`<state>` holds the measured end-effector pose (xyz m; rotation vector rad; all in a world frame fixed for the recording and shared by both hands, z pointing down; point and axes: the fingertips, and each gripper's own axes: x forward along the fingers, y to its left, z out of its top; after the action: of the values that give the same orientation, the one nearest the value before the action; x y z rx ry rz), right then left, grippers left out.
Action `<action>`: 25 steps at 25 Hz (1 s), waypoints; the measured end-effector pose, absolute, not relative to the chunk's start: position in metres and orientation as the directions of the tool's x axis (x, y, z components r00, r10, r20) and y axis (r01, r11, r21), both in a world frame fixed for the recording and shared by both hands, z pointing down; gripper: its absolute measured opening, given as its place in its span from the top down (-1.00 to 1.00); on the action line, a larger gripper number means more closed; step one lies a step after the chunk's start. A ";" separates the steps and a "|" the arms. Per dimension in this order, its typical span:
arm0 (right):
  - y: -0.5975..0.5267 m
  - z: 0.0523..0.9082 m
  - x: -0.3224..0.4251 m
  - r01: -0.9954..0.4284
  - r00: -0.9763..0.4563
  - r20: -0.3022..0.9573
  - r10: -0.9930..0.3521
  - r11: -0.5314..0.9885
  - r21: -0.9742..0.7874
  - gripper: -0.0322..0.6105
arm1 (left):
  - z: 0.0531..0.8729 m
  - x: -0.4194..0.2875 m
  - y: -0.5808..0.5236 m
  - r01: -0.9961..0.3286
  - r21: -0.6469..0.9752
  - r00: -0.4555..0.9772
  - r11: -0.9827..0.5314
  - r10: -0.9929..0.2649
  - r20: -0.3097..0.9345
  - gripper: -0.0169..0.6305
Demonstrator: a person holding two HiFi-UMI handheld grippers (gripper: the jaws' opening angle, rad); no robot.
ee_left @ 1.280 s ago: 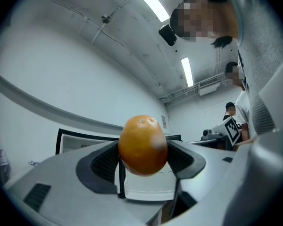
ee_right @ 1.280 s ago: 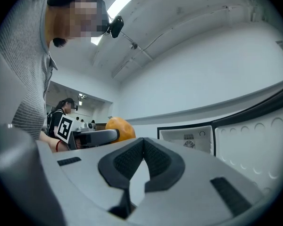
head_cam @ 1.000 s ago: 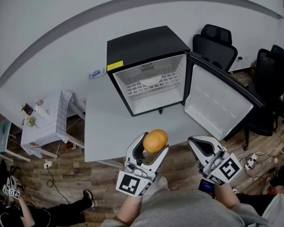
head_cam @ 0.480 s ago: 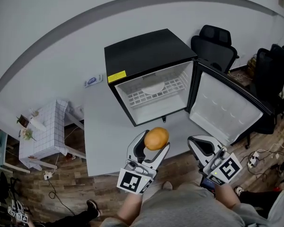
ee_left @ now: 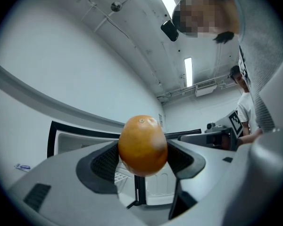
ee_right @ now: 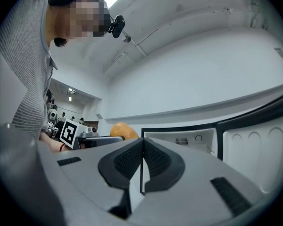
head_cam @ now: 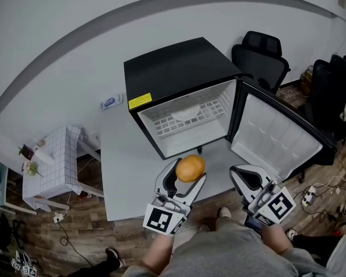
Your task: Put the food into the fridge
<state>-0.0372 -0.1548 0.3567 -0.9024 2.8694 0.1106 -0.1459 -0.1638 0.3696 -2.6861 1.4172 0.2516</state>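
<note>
Holding an orange fruit (head_cam: 190,167) between its pads, the left gripper (head_cam: 186,175) hovers over the table's (head_cam: 132,166) near edge, before the open fridge (head_cam: 173,68). The right gripper (head_cam: 240,175), just right of it, is clenched and empty.

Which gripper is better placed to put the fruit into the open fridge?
Left. The left gripper holds the fruit just in front of the open fridge. The right gripper is shut and empty, off towards the door.
</note>
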 end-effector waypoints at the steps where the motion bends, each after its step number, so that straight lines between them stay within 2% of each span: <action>1: -0.159 0.357 -0.036 -0.571 -0.815 -0.146 -0.561 0.820 0.031 0.86 | 0.370 -0.145 -0.167 -0.829 -0.003 0.549 -0.559 -0.814 -0.189 -0.05; 25: -0.215 0.363 -0.009 -0.551 -0.830 -0.116 -0.546 0.834 0.021 0.86 | 0.388 -0.138 -0.260 -0.866 0.010 0.491 -0.499 -0.856 -0.163 -0.05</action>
<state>-0.0091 -0.2146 0.3625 -0.8723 2.9075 0.0820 -0.1376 -0.2604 0.3882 -2.6489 1.5325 0.2250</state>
